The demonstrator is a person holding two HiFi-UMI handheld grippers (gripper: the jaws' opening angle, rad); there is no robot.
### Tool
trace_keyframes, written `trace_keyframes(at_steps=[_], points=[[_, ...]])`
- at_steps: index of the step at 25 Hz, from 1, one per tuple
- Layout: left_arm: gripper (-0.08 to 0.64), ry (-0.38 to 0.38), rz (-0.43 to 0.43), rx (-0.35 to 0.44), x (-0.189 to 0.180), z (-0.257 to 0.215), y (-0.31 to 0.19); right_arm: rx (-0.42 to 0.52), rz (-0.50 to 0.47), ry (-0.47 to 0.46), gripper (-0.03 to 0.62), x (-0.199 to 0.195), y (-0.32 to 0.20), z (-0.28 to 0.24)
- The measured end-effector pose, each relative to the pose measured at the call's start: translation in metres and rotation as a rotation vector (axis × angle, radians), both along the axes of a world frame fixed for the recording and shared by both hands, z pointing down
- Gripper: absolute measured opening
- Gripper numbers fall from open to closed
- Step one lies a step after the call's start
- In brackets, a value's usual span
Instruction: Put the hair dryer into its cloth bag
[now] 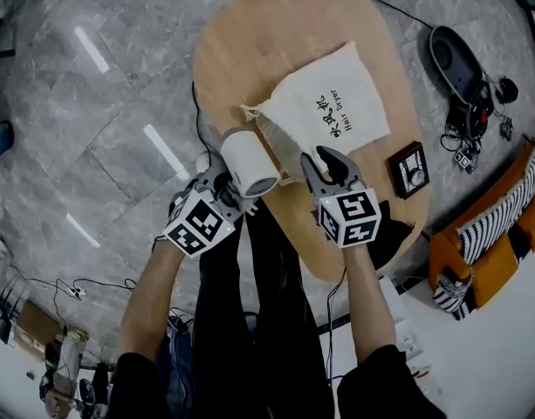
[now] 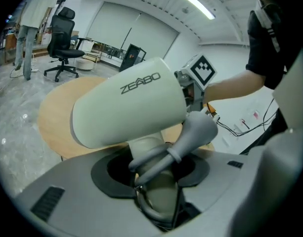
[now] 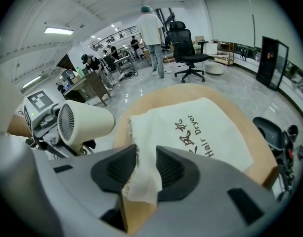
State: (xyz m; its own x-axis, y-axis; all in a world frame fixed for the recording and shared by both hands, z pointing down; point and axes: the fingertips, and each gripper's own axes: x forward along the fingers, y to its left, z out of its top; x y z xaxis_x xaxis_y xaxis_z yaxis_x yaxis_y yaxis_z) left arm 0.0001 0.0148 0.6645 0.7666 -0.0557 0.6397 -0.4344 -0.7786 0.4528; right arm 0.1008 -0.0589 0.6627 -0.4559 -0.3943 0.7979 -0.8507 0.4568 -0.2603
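A white hair dryer (image 1: pixel 250 162) hangs over the near left edge of the oval wooden table (image 1: pixel 276 33). My left gripper (image 1: pixel 235 201) is shut on its handle, and in the left gripper view the handle (image 2: pixel 158 191) and its grey cord boot sit between the jaws, the barrel (image 2: pixel 126 107) above. The cream cloth bag (image 1: pixel 332 107), printed "Hair Dryer", lies flat on the table with its mouth toward me. My right gripper (image 1: pixel 326 166) is at the bag's near edge. In the right gripper view (image 3: pixel 146 169) a corner of the cloth (image 3: pixel 141 181) lies between wide jaws that do not pinch it.
A small black square device (image 1: pixel 408 169) lies at the table's right edge. On the floor at right are a black gadget with cables (image 1: pixel 455 59) and an orange striped cushion (image 1: pixel 498 225). An office chair (image 3: pixel 188 48) and people stand far behind the table.
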Motion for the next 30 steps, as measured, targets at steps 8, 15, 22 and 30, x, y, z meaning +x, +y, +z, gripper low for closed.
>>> trace_keyframes(at_steps=[8, 15, 22, 30], points=[[0.199, -0.087, 0.137, -0.016, 0.006, 0.018, 0.013, -0.051, -0.019, -0.023, 0.046, -0.004, 0.002, 0.003], [0.199, -0.199, 0.274, 0.018, 0.007, 0.033, 0.008, -0.063, -0.063, -0.052, 0.041, -0.014, -0.001, -0.010], [0.199, -0.363, 0.379, 0.066, 0.002, 0.054, -0.018, -0.074, -0.074, -0.078, 0.041, -0.020, -0.001, -0.016], [0.201, -0.481, 0.473, 0.104, 0.013, 0.061, -0.029, -0.063, -0.070, -0.107, 0.041, -0.028, -0.002, -0.023]])
